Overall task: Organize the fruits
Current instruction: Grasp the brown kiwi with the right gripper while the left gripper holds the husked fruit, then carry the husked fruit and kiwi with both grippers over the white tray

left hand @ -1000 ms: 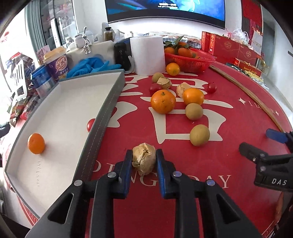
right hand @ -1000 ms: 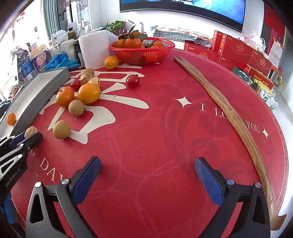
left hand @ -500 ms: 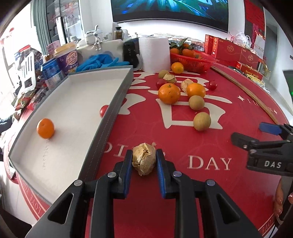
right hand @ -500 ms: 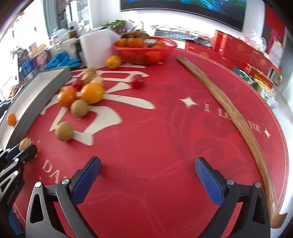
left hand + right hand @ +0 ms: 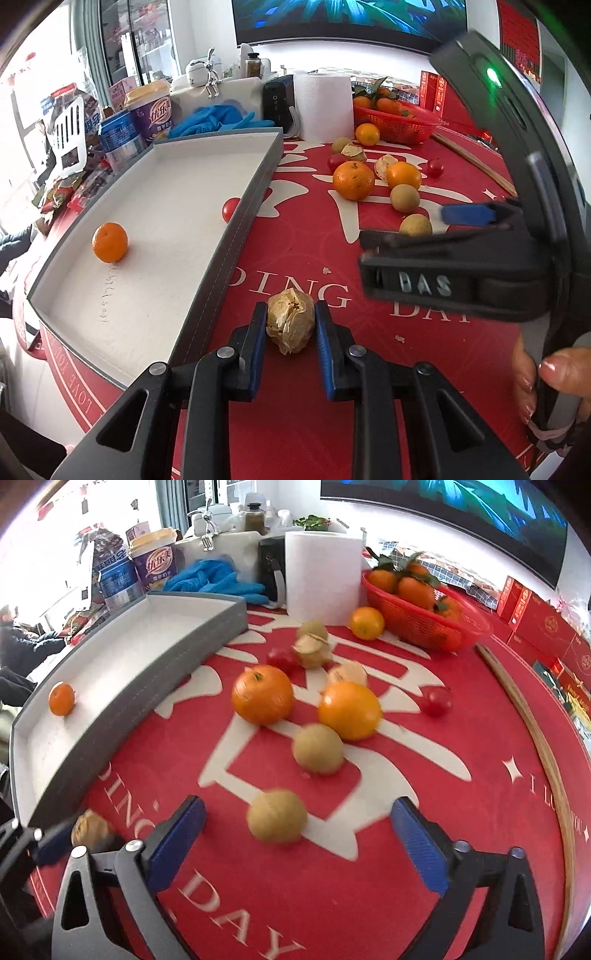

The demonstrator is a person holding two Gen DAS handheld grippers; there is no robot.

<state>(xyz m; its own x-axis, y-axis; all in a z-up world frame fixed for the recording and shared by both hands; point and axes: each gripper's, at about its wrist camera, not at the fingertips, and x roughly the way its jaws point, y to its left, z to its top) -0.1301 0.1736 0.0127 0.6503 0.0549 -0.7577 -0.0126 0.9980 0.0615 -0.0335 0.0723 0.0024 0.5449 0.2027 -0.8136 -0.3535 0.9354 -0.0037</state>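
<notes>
The left gripper (image 5: 290, 326) is clamped on a papery, tan husked fruit (image 5: 290, 324), carried beside the grey-walled white tray (image 5: 236, 236) at ten o'clock (probably its destination). The right gripper (image 5: 295, 834) is spread wide around a round brown fruit (image 5: 277, 816), seemingly the next pick.

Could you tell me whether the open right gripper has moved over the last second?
Yes: the right gripper moved forward and left toward the grey tray; the red basket looms closer.
</notes>
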